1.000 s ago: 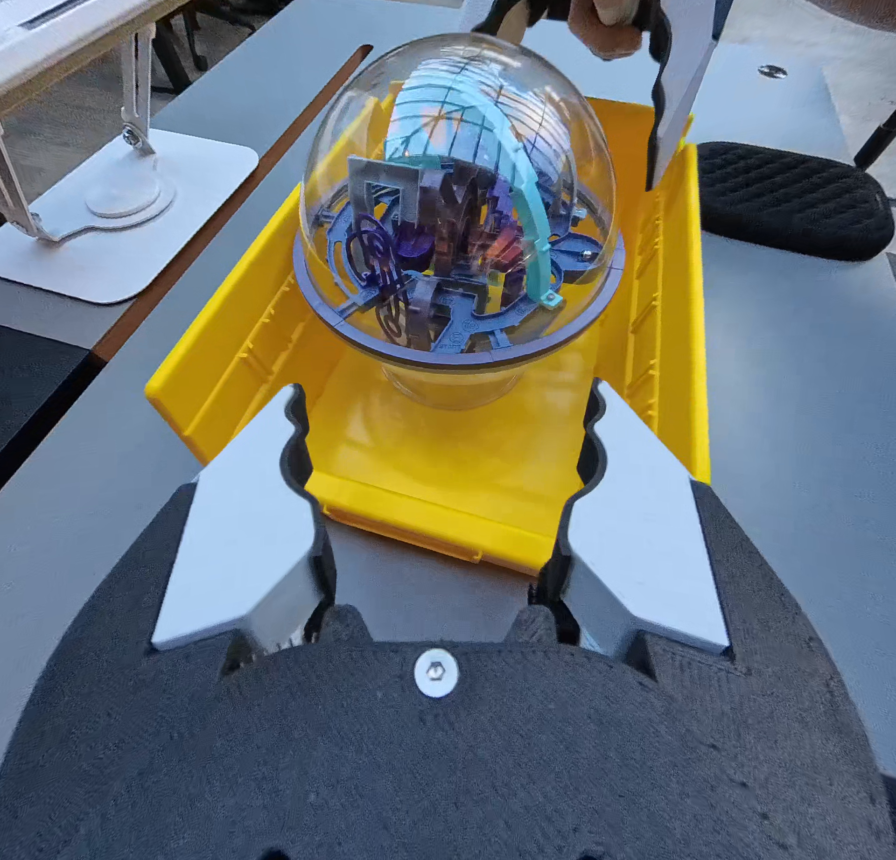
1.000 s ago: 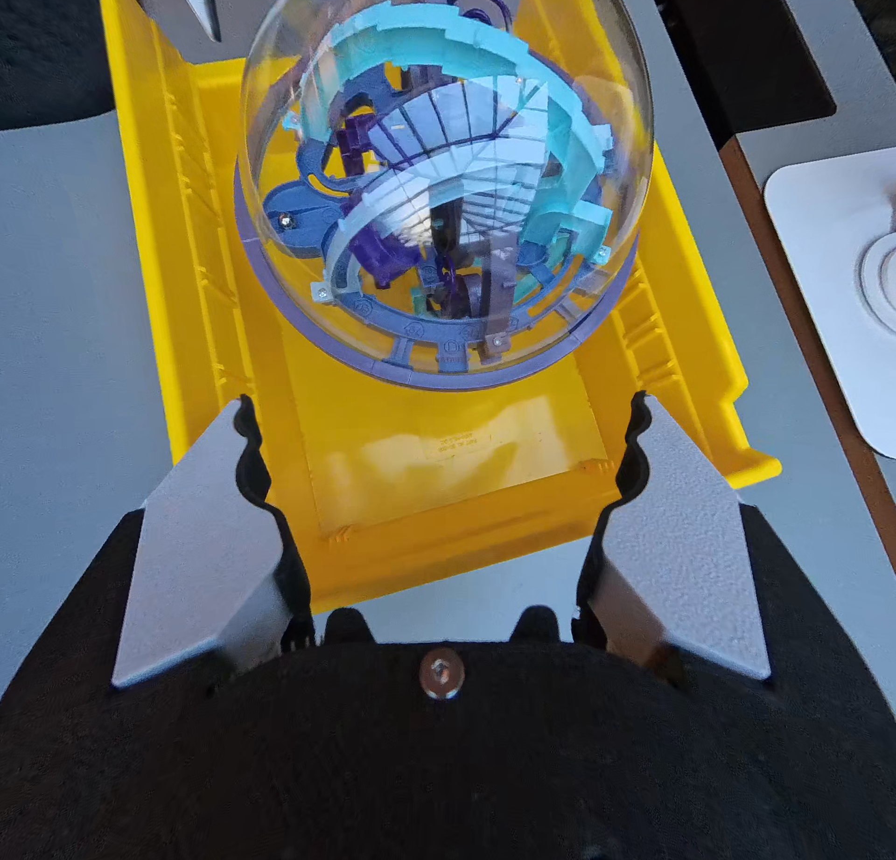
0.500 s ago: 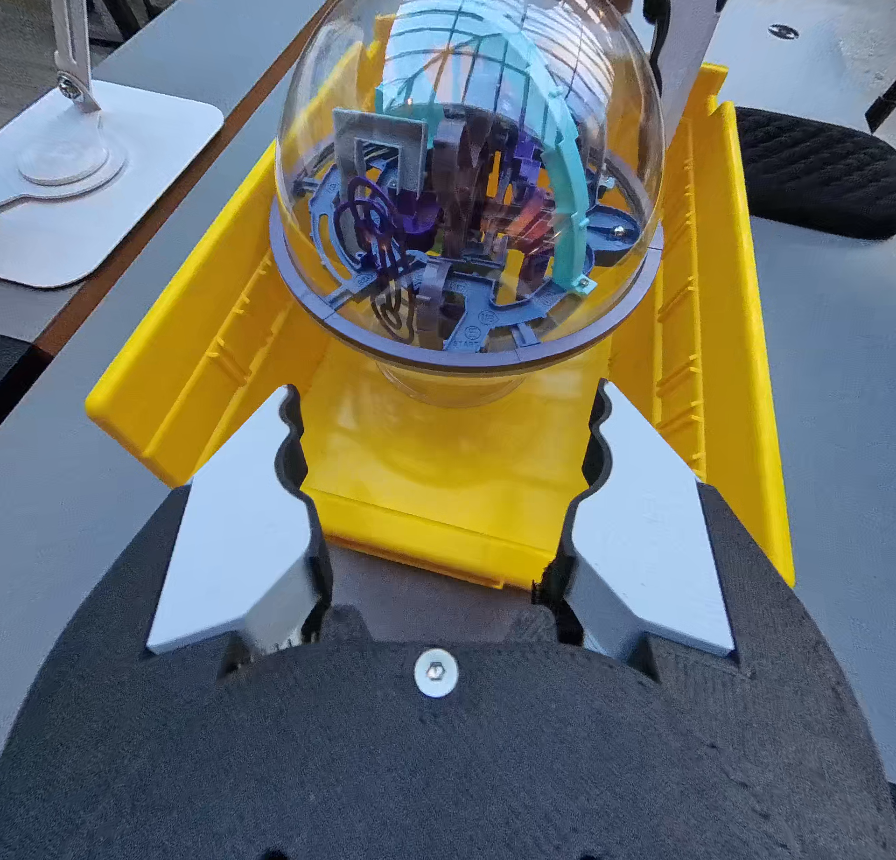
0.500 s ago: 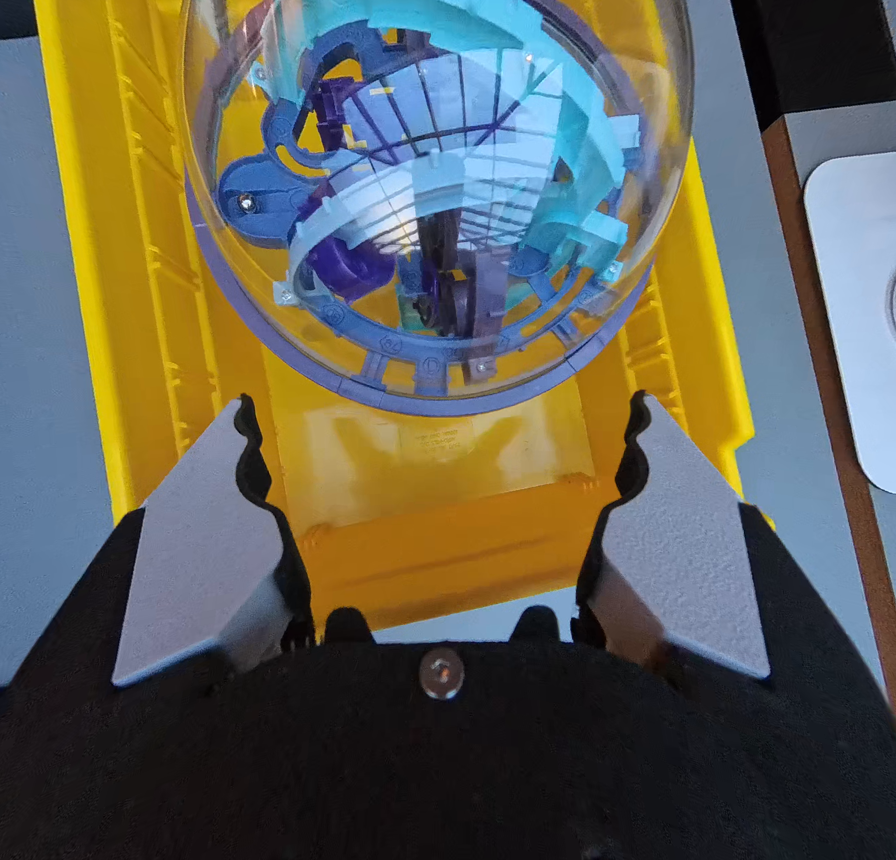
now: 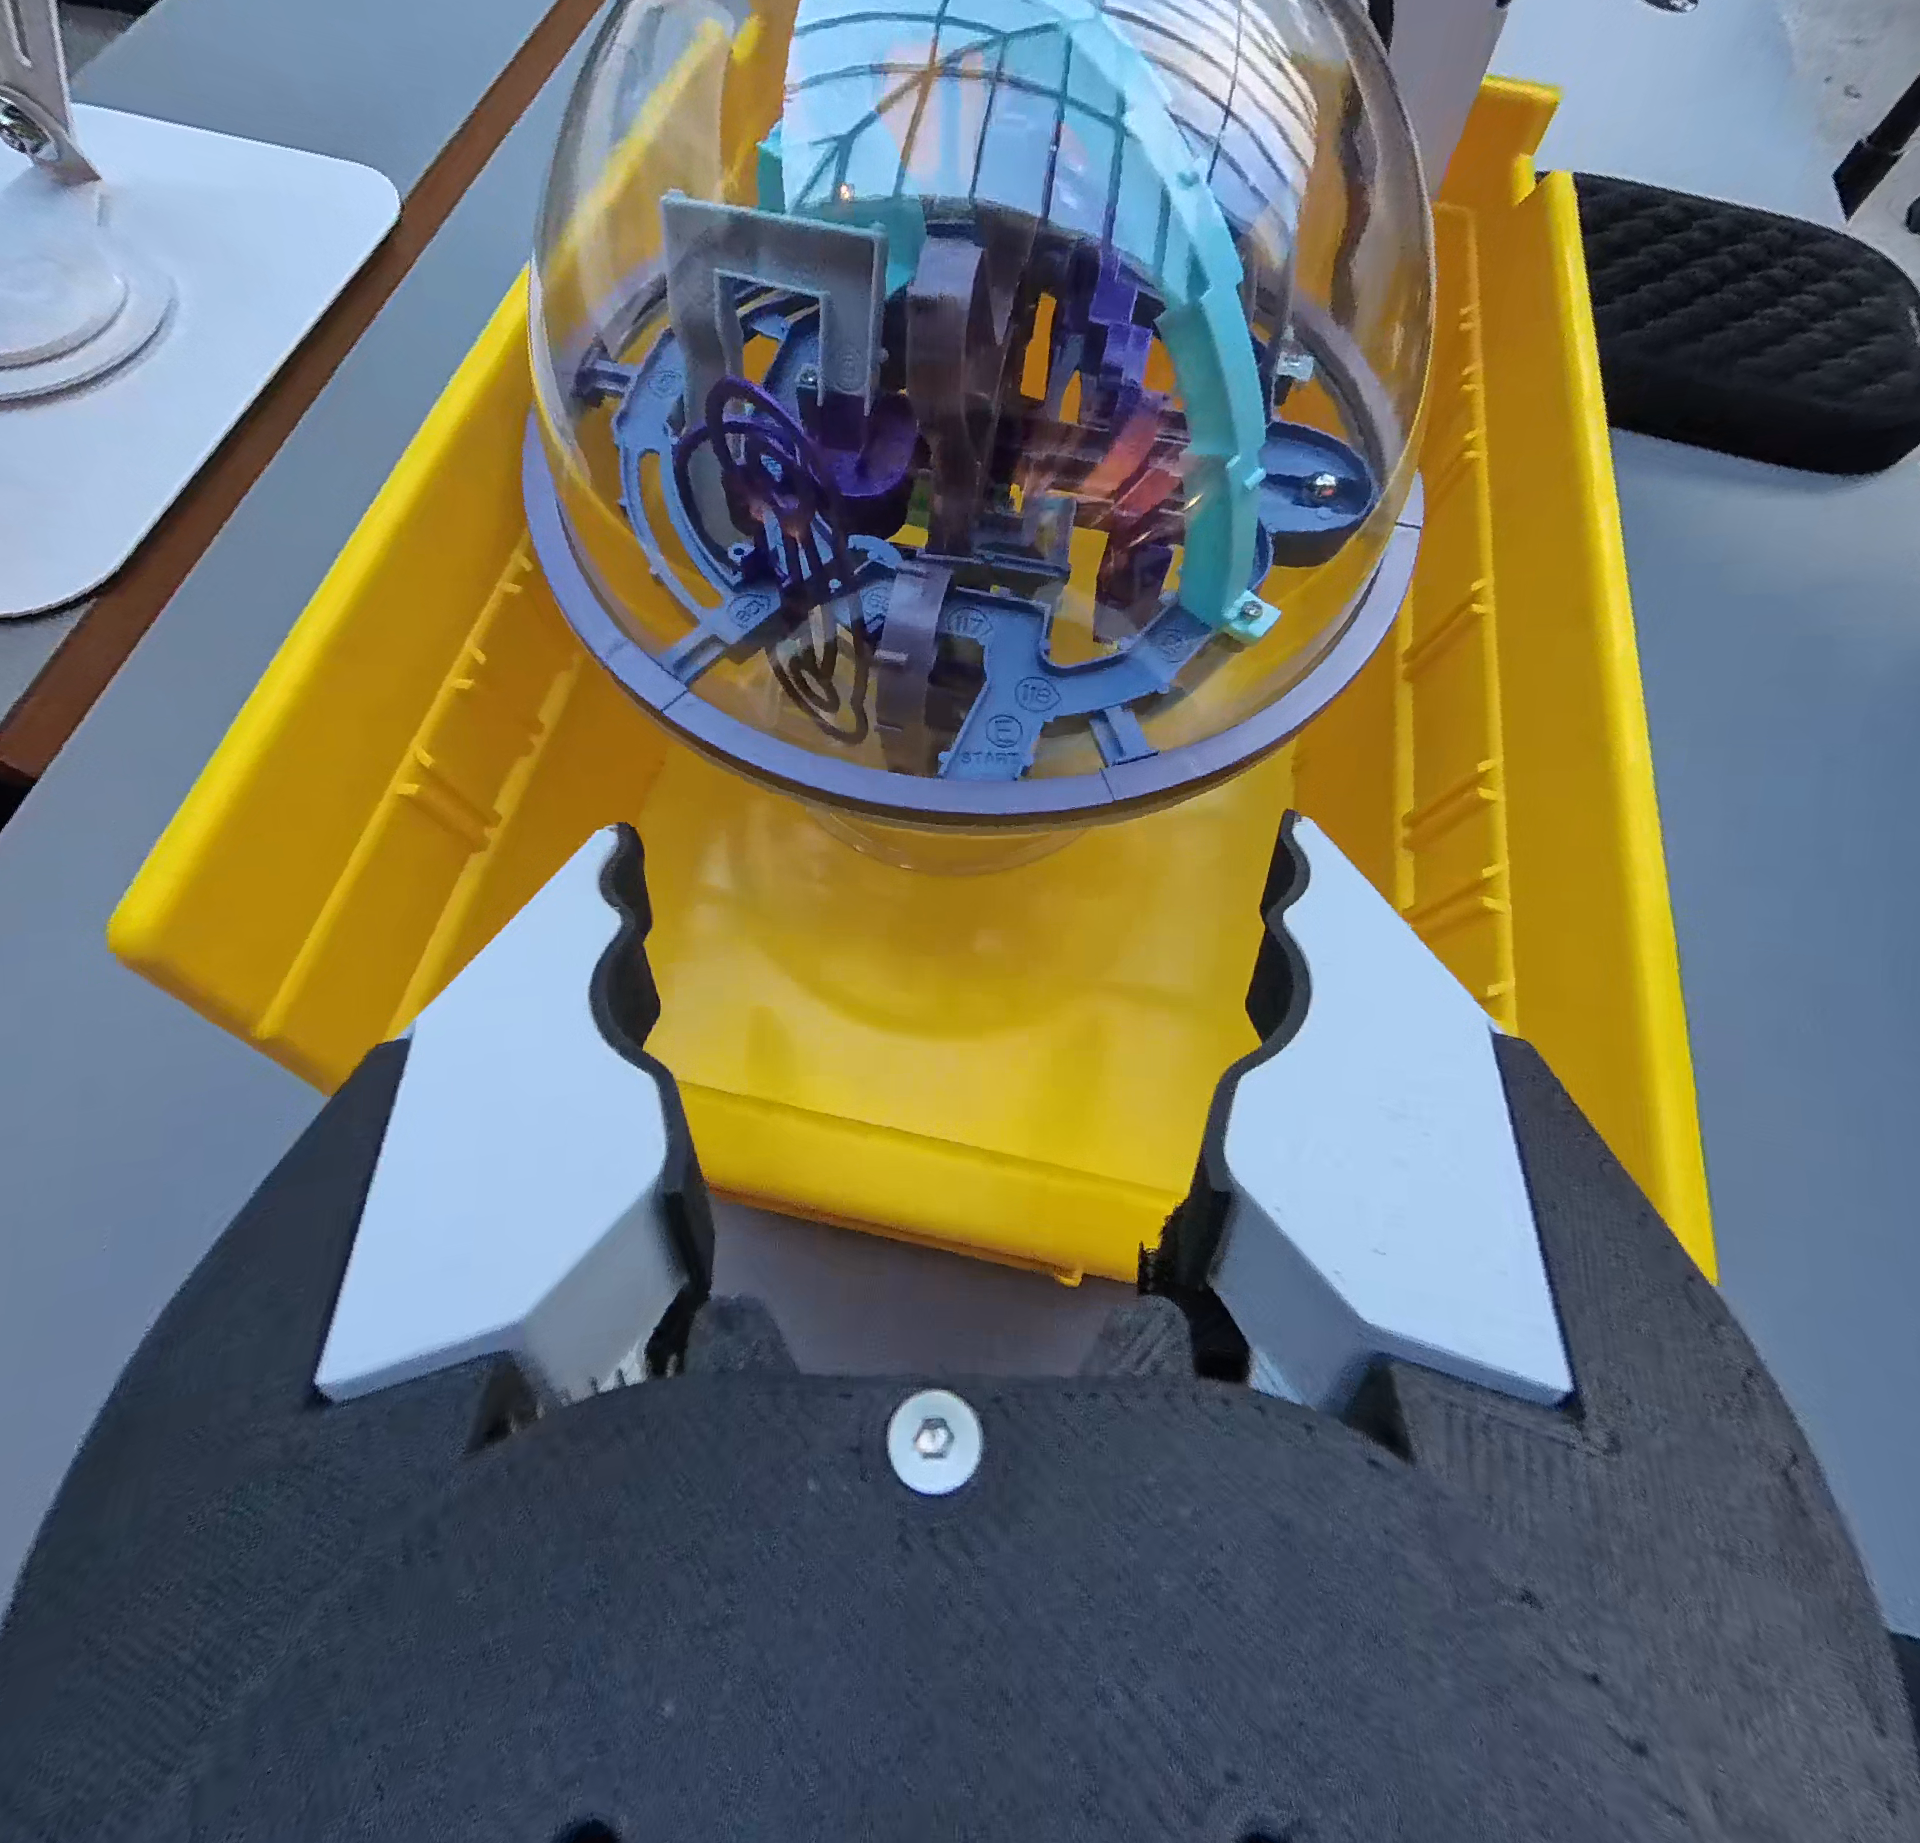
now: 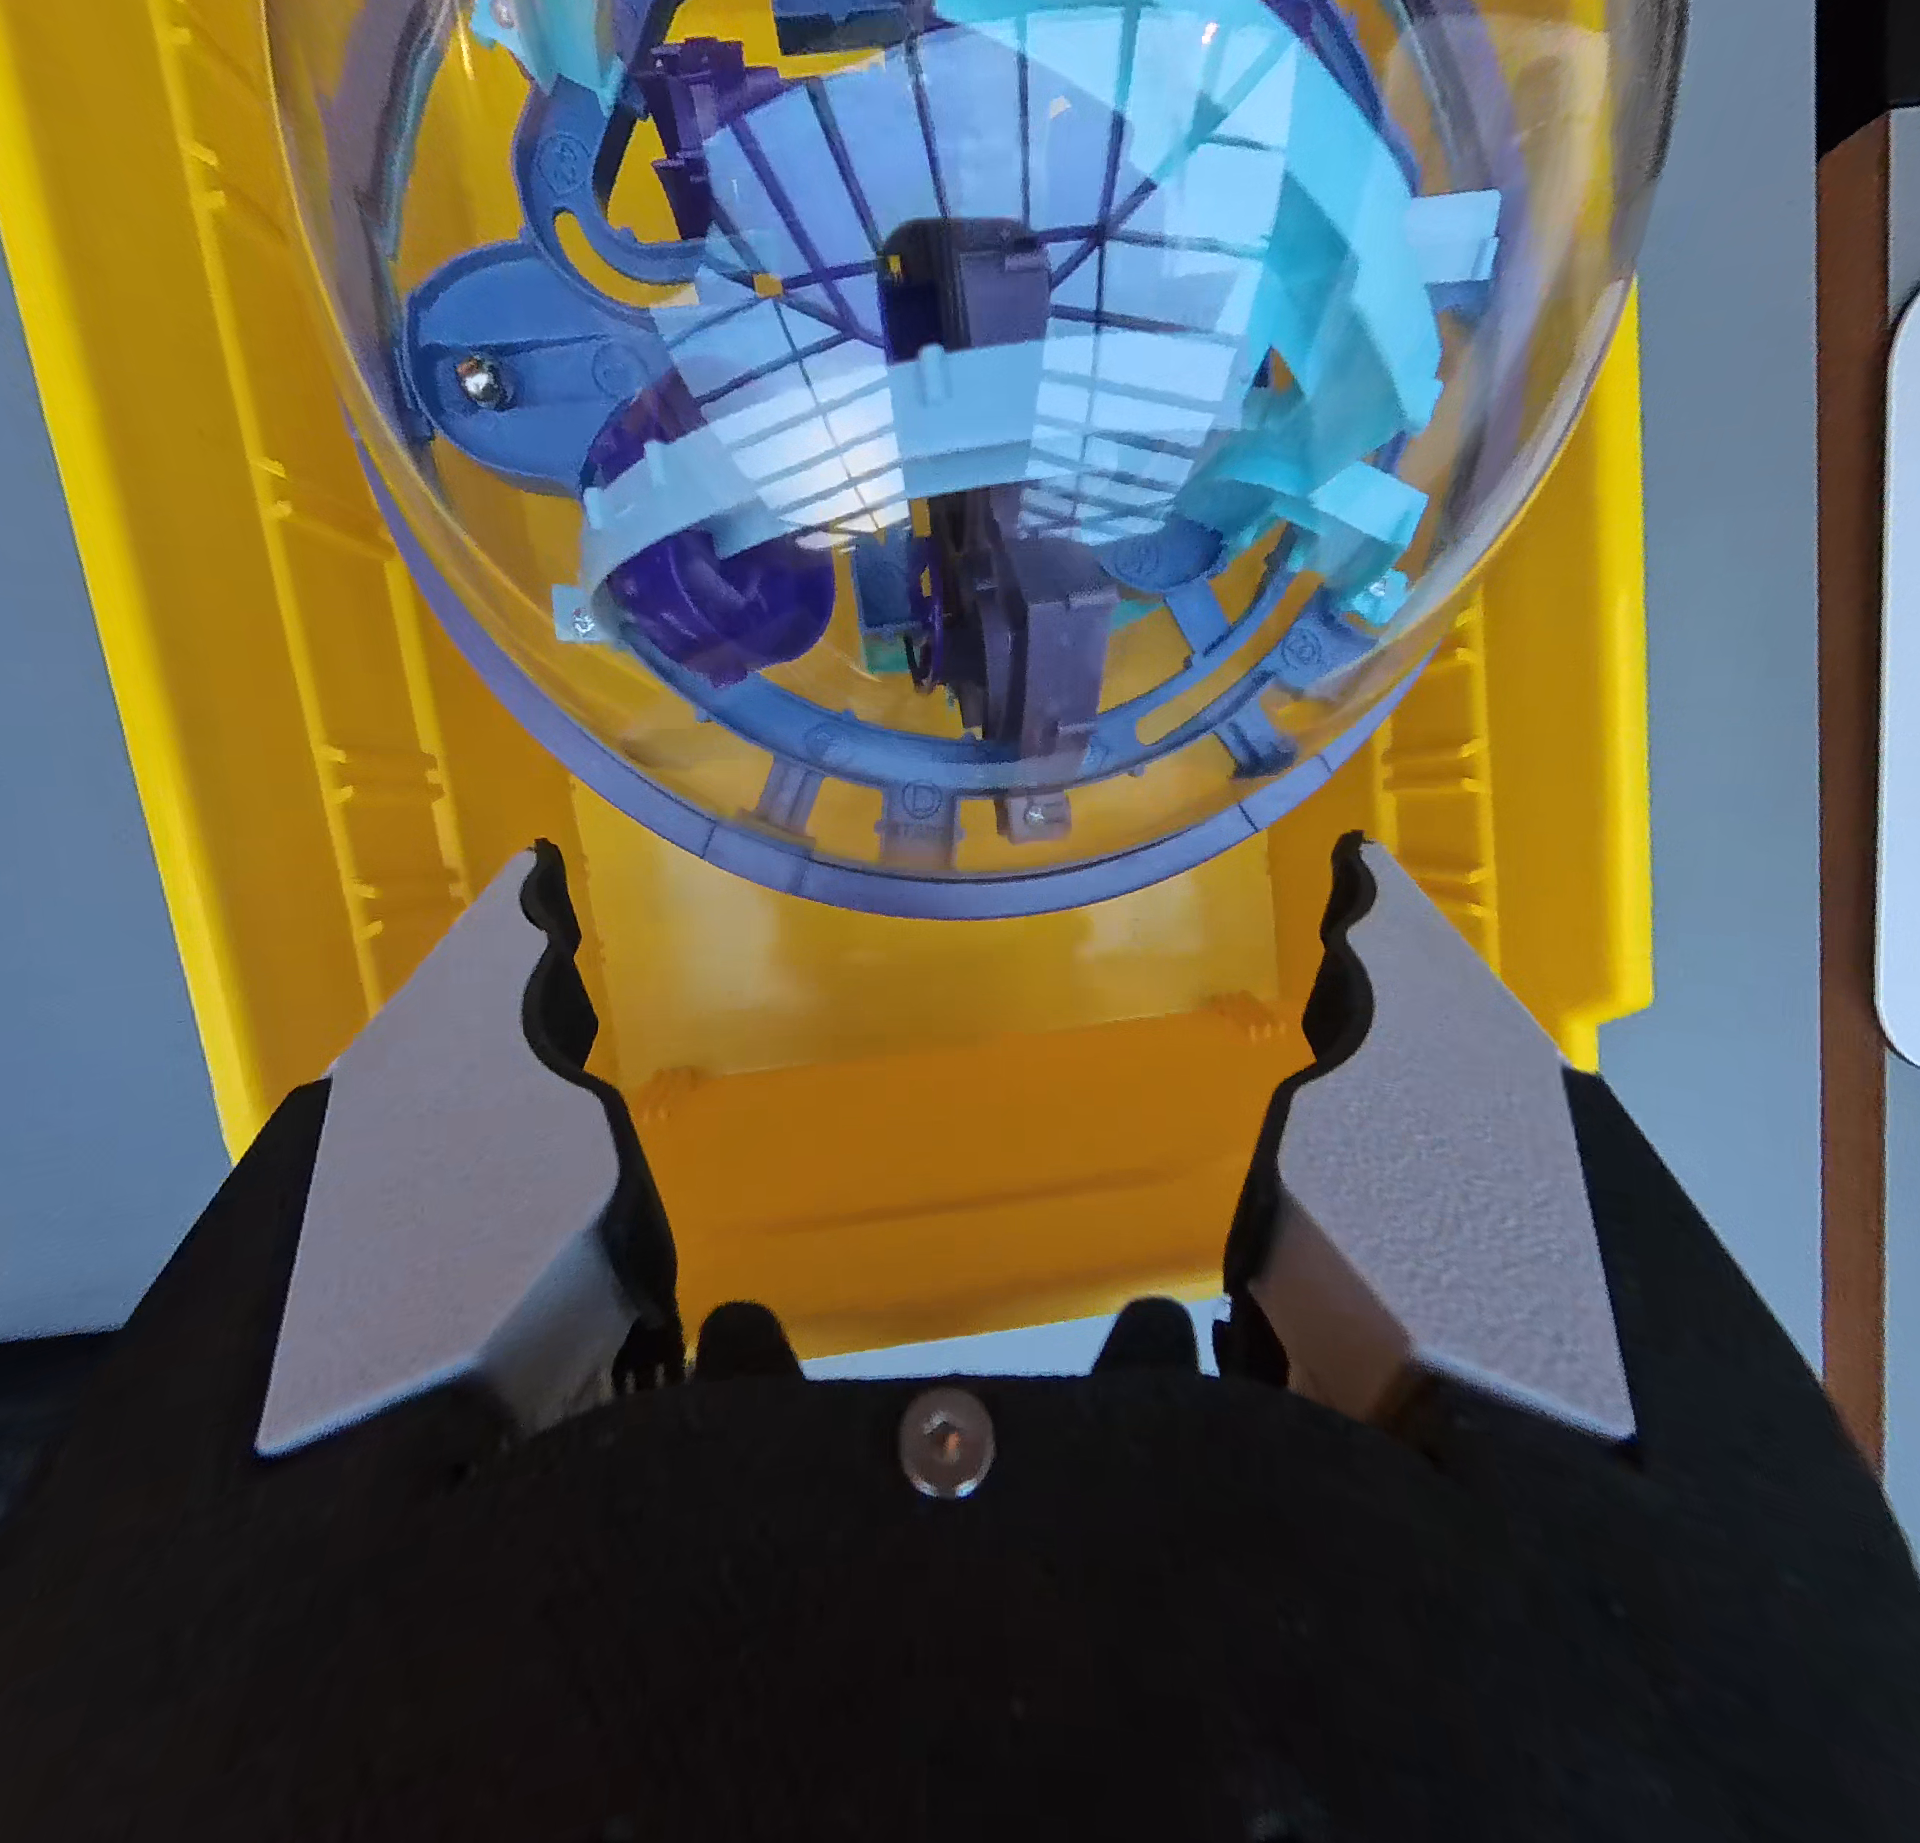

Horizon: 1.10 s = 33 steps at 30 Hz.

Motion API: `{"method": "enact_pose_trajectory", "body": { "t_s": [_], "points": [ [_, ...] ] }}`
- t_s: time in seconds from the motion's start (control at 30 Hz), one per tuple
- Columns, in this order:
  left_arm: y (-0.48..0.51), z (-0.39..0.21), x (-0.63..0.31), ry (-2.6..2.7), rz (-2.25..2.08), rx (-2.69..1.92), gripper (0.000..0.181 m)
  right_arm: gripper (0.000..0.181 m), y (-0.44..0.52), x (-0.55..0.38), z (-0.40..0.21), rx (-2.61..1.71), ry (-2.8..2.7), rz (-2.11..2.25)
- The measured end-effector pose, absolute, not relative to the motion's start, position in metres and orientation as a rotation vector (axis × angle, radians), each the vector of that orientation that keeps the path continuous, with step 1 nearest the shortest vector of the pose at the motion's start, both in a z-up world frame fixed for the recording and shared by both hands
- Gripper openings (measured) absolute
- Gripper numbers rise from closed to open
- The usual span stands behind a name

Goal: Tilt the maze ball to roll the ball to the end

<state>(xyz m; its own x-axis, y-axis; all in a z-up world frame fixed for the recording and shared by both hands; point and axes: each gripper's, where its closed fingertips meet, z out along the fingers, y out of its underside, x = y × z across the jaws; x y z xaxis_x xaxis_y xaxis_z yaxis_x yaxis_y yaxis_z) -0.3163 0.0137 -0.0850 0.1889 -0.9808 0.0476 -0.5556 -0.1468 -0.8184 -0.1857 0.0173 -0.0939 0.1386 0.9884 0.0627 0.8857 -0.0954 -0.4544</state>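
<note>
A clear maze ball with blue, purple and teal tracks inside sits in a yellow bin. A small steel ball rests on a round blue platform at the sphere's right side; in the right wrist view the steel ball shows at the left. My left gripper is open and empty, its tips just short of the sphere over the bin's near end. My right gripper is open and empty, close under the maze ball from the opposite end of the bin.
The bin stands on a grey table. A white stand base lies at the left beyond a brown table edge. A black textured pad lies at the right. One finger of the right gripper shows behind the sphere.
Both grippers have moved closer to the maze ball from opposite ends of the bin; it now fills more of each view. Both stay open. The steel ball has not shifted on its platform.
</note>
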Motion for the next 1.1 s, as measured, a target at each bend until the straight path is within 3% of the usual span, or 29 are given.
{"method": "enact_pose_trajectory", "body": {
  "t_s": [1.1],
  "points": [
    [0.012, -0.09, -0.302, 1.462, -0.881, -1.776, 0.116, 0.142, 0.018, -0.195, -0.108, -2.036, -1.784, 0.459]
  ]
}}
